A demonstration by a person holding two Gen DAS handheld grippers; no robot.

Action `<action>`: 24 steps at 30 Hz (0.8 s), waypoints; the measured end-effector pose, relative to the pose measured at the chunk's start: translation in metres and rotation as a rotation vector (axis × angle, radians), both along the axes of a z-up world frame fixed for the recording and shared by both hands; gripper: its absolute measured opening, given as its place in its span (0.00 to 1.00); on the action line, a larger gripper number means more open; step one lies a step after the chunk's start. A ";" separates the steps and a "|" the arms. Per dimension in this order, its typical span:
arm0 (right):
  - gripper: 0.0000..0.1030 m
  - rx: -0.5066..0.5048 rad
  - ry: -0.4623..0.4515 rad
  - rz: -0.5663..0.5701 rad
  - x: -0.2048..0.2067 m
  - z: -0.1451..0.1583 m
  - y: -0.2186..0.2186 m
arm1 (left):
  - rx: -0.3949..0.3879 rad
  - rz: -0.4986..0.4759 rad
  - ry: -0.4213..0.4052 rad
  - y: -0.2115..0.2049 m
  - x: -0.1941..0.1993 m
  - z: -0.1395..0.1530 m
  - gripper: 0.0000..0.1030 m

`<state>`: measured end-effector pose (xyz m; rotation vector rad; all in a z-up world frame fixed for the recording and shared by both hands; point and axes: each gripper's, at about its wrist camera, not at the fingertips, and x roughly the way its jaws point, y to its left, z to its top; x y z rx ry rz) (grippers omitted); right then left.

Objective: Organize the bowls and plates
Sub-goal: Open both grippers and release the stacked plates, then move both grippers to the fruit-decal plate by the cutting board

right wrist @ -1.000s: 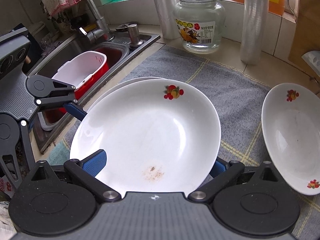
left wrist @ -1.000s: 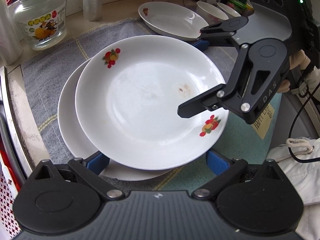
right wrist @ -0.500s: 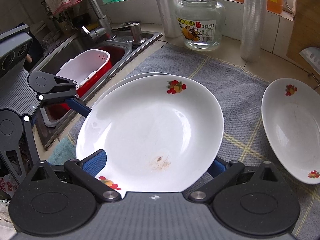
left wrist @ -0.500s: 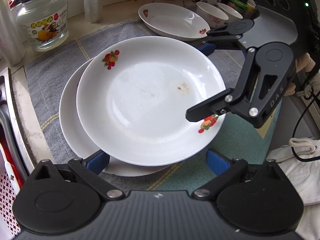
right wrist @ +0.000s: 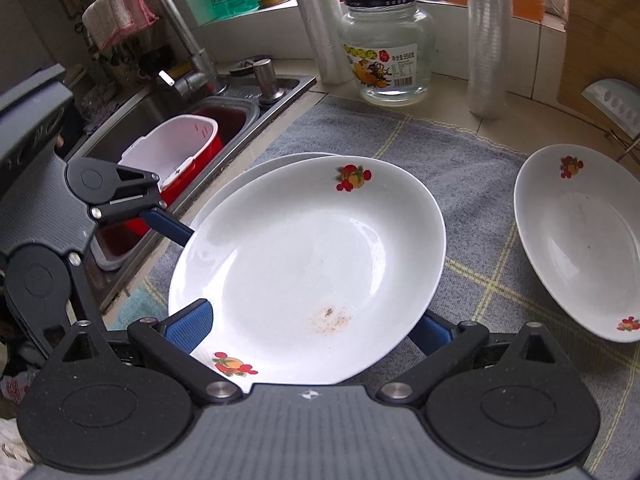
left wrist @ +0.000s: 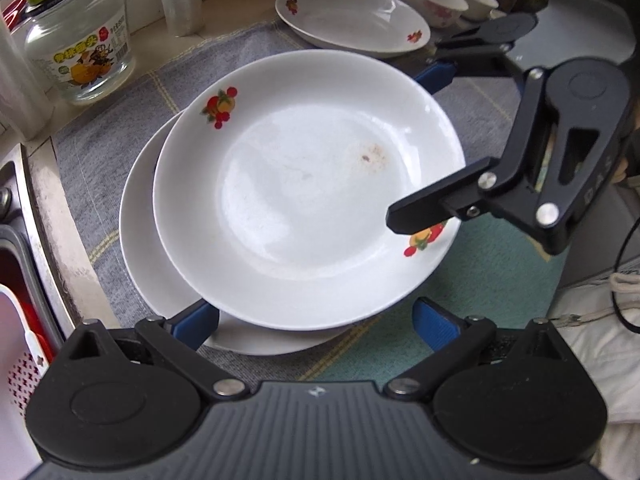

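Note:
A white fruit-print plate lies on a second white plate on a grey cloth. My left gripper is open at the near rim of the stack; one blue pad sits under the top plate's edge. My right gripper is open, its jaws on either side of the top plate's rim; it also shows in the left wrist view. A third plate lies apart on the cloth. Two bowls stand behind it.
A glass jar and rolls of plastic film stand at the back of the counter. A sink with a red and white tub and a tap lies beside the cloth.
Both grippers have drawn back a little from the stack. The top plate's near rim has come out from between the right gripper's jaws, showing its second fruit print.

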<state>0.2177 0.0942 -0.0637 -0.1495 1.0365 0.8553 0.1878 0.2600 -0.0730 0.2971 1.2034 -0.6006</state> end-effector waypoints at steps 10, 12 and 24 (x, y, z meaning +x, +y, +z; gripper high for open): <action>1.00 0.018 -0.009 -0.042 0.001 0.004 -0.003 | 0.116 -0.013 -0.019 -0.020 0.001 -0.009 0.99; 1.00 0.014 -0.016 -0.039 -0.001 0.004 -0.003 | 0.104 -0.003 -0.025 -0.018 -0.002 -0.007 0.99; 1.00 -0.132 -0.177 -0.069 -0.029 0.001 -0.011 | -0.089 0.111 -0.354 0.005 -0.057 0.025 0.99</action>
